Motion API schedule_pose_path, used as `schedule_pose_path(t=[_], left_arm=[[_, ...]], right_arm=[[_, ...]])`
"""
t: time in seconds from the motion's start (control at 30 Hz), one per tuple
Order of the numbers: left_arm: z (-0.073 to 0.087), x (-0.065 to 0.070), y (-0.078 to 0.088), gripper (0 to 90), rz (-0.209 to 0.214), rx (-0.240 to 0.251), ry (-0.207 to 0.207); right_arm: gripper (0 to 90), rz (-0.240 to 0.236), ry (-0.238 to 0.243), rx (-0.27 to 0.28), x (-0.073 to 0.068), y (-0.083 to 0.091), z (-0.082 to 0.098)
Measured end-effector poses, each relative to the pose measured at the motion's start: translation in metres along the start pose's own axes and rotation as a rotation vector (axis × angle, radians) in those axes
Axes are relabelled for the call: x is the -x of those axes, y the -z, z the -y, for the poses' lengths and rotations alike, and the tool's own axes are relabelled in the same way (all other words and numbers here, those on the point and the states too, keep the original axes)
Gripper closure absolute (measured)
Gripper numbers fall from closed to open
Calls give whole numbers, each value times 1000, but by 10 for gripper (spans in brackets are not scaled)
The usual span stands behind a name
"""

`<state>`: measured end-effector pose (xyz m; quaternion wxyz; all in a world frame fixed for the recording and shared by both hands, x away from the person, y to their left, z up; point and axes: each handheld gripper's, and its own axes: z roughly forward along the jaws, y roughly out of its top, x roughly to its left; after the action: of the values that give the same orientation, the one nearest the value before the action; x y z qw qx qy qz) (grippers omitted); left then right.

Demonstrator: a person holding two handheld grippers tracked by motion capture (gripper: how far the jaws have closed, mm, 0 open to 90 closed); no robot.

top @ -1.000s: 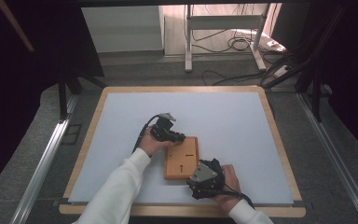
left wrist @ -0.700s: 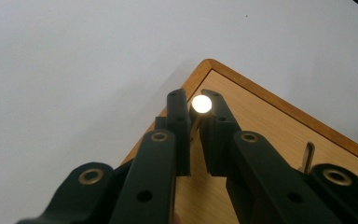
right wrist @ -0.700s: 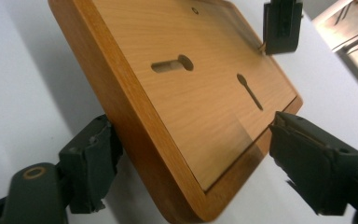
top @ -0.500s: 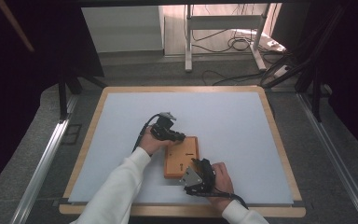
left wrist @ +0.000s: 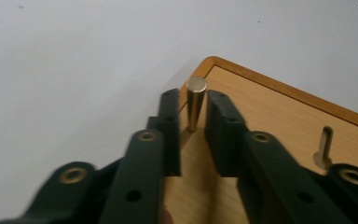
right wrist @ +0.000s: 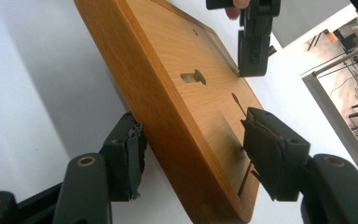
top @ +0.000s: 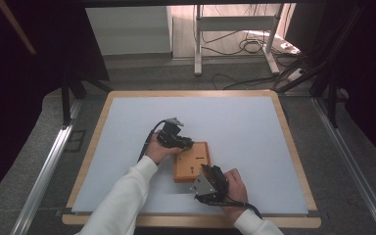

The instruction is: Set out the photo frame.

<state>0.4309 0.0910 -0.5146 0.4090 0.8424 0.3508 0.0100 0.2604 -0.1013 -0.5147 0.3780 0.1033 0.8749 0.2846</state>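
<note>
A flat orange-brown wooden board (top: 192, 161) lies on the white table top. In the left gripper view a brass peg (left wrist: 196, 103) stands upright at the board's (left wrist: 270, 116) corner, and a second peg (left wrist: 325, 148) stands farther along. My left gripper (top: 188, 143) (left wrist: 193, 100) has just been opening; the peg stands between its jaws with a thin gap on each side. My right gripper (top: 203, 172) (right wrist: 196, 135) straddles the near edge of the board (right wrist: 191, 93), one jaw below and one above. Its jaws have just been closing, with a gap still showing at the upper pad.
The white table top (top: 245, 127) has a wooden rim (top: 293, 156). The board's top face has a keyhole-shaped slot (right wrist: 193, 77). Behind the table, a metal stand (top: 198, 44) and loose cables (top: 245, 46) are on the floor. Metal rails run along both sides.
My right gripper has shifted slightly left and turned against the board's near edge. The left hand and the board have stayed in place.
</note>
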Motion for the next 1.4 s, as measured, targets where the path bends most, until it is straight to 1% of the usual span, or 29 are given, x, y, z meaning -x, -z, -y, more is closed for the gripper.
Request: schedule_pose_path(t=[0.13, 0.2, 0.27, 0.33, 0.4, 0.47, 0.57, 0.7, 0.77, 0.9, 1.03, 1.1, 1.17, 1.27, 1.4], left_arm=[[7, 1, 17, 568, -52, 46, 1], [12, 4, 28, 502, -84, 66, -16], [20, 5, 40, 441, -108, 90, -22], [29, 6, 51, 382, -132, 110, -15], [39, 4, 61, 350, -141, 117, -6], [49, 3, 71, 340, -149, 131, 7], [64, 2, 83, 331, -135, 160, 30], [80, 1, 90, 323, -123, 155, 48], [86, 2, 92, 321, -130, 149, 50], [96, 5, 94, 317, -131, 132, 35], [103, 11, 99, 315, -148, 122, 6], [106, 13, 100, 315, -156, 116, 0], [109, 15, 100, 313, -164, 110, -18], [113, 17, 100, 312, -171, 97, -27], [115, 16, 100, 312, -173, 97, -22]], right_arm=[[400, 0, 1, -1, 0, 0, 0], [401, 2, 2, -1, 0, 0, 0], [406, 2, 3, -1, 1, 1, 0], [408, 5, -1, 0, 2, 1, 0], [410, 8, -4, 3, 3, 2, 0], [413, 10, -4, 4, 3, 2, 0], [414, 11, -7, 3, 4, 2, 0], [418, 12, -9, 6, 5, 2, -1], [420, 14, -13, 6, 6, 2, -1], [425, 13, -17, 8, 9, 3, -2], [433, 17, -24, 16, 12, 4, -3], [437, 20, -30, 17, 14, 5, -3], [440, 18, -34, 21, 16, 5, -4], [449, 18, -35, 25, 17, 4, -6], [460, 12, -32, 24, 20, 4, -9]])
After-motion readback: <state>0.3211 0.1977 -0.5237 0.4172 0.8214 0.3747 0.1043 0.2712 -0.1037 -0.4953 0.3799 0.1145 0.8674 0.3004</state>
